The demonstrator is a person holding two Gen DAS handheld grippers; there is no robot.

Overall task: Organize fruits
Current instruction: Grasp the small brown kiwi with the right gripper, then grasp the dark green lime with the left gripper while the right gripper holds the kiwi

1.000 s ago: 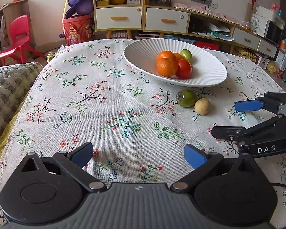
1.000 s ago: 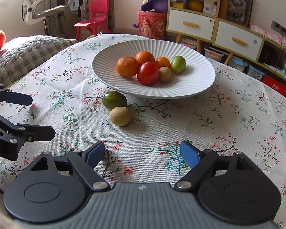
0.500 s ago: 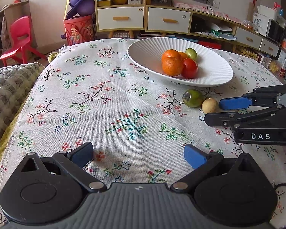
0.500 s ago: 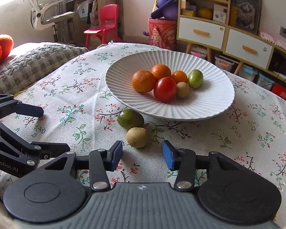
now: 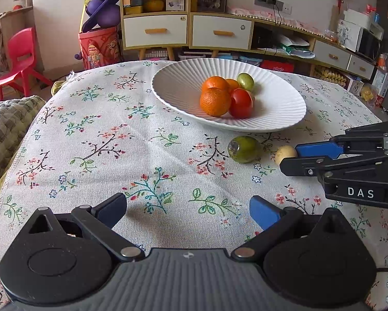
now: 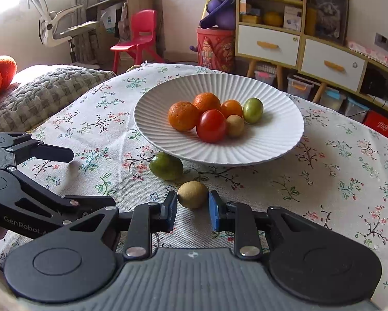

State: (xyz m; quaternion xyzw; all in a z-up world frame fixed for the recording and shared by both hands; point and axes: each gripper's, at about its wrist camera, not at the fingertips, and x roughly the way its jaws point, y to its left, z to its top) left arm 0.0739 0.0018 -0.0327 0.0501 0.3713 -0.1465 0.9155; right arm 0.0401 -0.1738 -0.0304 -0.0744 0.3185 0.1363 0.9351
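A white ribbed plate (image 6: 284,127) (image 5: 284,106) holds oranges, a red tomato (image 6: 210,126), a small tan fruit and a green fruit. On the floral tablecloth in front of it lie a green fruit (image 6: 166,166) (image 5: 243,149) and a small tan fruit (image 6: 193,194) (image 5: 285,153). My right gripper (image 6: 192,208) has its blue pads on either side of the tan fruit, narrowed almost onto it; it also shows in the left wrist view (image 5: 295,156). My left gripper (image 5: 187,210) is open and empty, low over the cloth to the left.
A grey knitted cushion (image 6: 38,96) lies at the table's left edge. Beyond the table stand a red chair (image 6: 137,36), a red toy bin (image 6: 216,49) and a drawer cabinet (image 6: 297,49).
My right gripper has moved forward to the tan fruit and narrowed its jaws around it. The left gripper has stayed open, shifting slightly.
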